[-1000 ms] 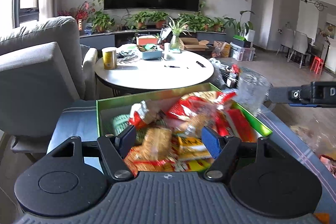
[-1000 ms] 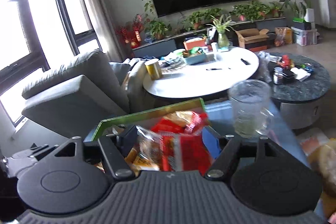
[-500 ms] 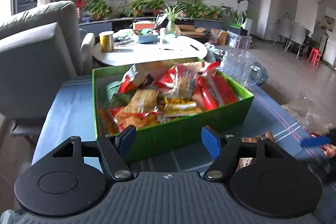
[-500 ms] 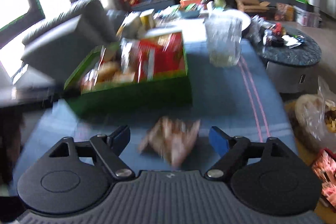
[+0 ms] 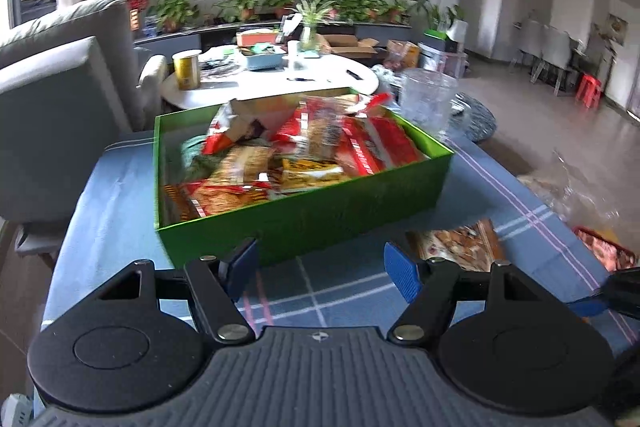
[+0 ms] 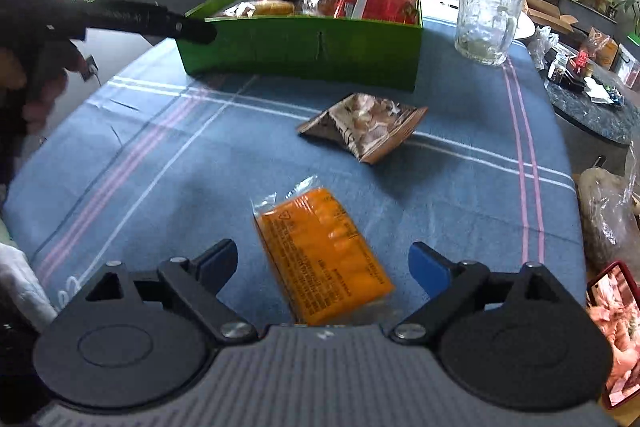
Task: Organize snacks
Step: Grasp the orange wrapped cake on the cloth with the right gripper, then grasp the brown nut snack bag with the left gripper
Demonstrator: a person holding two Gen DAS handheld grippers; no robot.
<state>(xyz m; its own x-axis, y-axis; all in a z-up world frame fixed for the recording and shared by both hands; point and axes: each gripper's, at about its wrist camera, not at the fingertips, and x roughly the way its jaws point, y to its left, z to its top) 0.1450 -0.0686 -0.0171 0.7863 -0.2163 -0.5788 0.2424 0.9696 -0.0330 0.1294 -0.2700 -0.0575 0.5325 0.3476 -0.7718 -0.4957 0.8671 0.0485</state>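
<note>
Snack box: a green rectangular cardboard box heaped with red and yellow crinkly snack packets stands on the table under a blue plaid cloth.
Loose snacks: an orange clear-wrapped flat packet lies on the cloth well short of the box; a brown printed crumpled pouch lies between it and the box, near the box's front wall.
Just changed: a second ago both grippers were over the box, and a red packet sat between the right one's fingers; now both have drawn back to the near side of the table and that packet is gone from the fingers.
Meaning: one packet looks delivered, and I judge the orange packet is the next pick.
Right gripper: fingers wide and opening further, straddling the orange packet from above, pads not touching it; nothing held.
Left gripper: fingers about half open and empty, facing the box's front wall.
Only the right view shows: the orange packet, the left gripper from the side, and a clear glass mug beside the box.
Only the left view shows: the box's contents from above.
</note>
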